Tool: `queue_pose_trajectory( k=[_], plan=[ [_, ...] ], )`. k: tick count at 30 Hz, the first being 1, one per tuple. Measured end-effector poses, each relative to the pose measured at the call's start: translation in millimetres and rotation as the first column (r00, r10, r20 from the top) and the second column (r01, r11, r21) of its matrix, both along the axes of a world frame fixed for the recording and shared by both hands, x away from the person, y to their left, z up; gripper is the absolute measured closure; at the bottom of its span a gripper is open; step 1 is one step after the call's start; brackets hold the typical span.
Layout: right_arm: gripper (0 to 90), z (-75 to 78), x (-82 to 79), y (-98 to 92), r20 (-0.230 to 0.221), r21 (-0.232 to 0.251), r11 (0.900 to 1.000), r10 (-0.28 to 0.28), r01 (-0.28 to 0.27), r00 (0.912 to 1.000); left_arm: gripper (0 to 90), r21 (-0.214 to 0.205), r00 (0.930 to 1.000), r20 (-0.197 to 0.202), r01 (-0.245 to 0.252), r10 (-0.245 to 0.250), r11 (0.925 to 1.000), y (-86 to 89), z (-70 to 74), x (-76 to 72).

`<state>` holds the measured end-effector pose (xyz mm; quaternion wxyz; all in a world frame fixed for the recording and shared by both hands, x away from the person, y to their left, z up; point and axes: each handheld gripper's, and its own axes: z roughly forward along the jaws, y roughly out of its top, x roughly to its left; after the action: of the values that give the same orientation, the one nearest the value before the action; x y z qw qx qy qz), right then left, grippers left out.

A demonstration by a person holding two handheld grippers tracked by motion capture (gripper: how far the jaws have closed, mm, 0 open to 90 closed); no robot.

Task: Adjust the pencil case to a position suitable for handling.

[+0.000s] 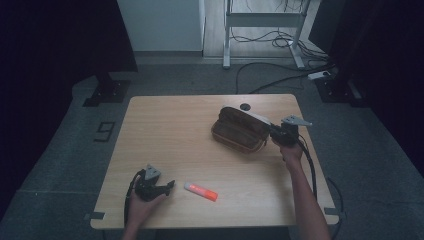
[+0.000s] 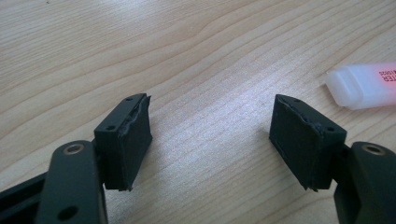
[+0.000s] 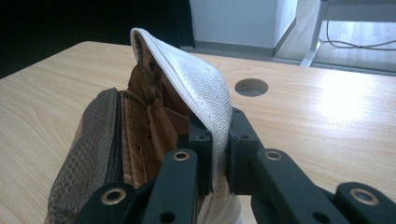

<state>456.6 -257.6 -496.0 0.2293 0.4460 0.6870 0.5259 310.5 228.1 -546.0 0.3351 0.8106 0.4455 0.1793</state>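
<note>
A brown mesh pencil case (image 1: 240,130) lies unzipped on the table's right half, its white flap (image 3: 196,84) lifted. My right gripper (image 1: 277,132) is shut on that flap's edge, the jaws pinching the white fabric (image 3: 217,154), and the brown lining (image 3: 149,121) shows inside. An orange and white highlighter (image 1: 200,191) lies near the front edge, and its white cap end (image 2: 366,84) sits just right of my left gripper's jaws. My left gripper (image 1: 169,187) rests low over the wood at the front left, open (image 2: 210,135), with bare table between its pads.
The wooden table (image 1: 175,135) has a round cable hole (image 1: 244,106) at the back, also seen behind the case (image 3: 251,87). Beyond the table stand a desk frame (image 1: 262,30) and floor cables (image 1: 270,75).
</note>
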Motion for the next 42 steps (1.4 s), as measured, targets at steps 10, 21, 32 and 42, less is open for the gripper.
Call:
queue_pose_trajectory(
  k=[10, 21, 32, 42],
  plan=[
    [81.2, -2.0, -4.8, -7.7, 0.012, 0.049, 0.9988, -0.010, 0.010, 0.9999, 28.9, 0.000, 1.0000, 0.000, 0.000, 0.000, 1.0000, 0.0, 0.0, 0.0],
    [81.5, 11.5, -13.6, -9.2, 0.055, 0.101, 0.9949, 0.005, -0.010, 0.9985, 28.9, 0.000, 1.0000, 0.000, 0.000, 0.000, 1.0000, -0.1, 0.0, 0.0],
    [81.6, 18.3, -21.9, -6.9, 0.067, 0.135, 0.9902, 0.024, -0.033, 0.9975, 28.9, 0.001, 1.0000, 0.001, -0.002, 0.002, 1.0000, -1.7, -0.1, 0.3],
    [81.6, 27.7, -35.2, 2.9, 0.086, 0.170, 0.9824, 0.063, -0.077, 0.9943, 28.9, 0.001, 1.0000, 0.001, -0.001, 0.001, 1.0000, -2.0, -0.1, 0.3]
  ],
)
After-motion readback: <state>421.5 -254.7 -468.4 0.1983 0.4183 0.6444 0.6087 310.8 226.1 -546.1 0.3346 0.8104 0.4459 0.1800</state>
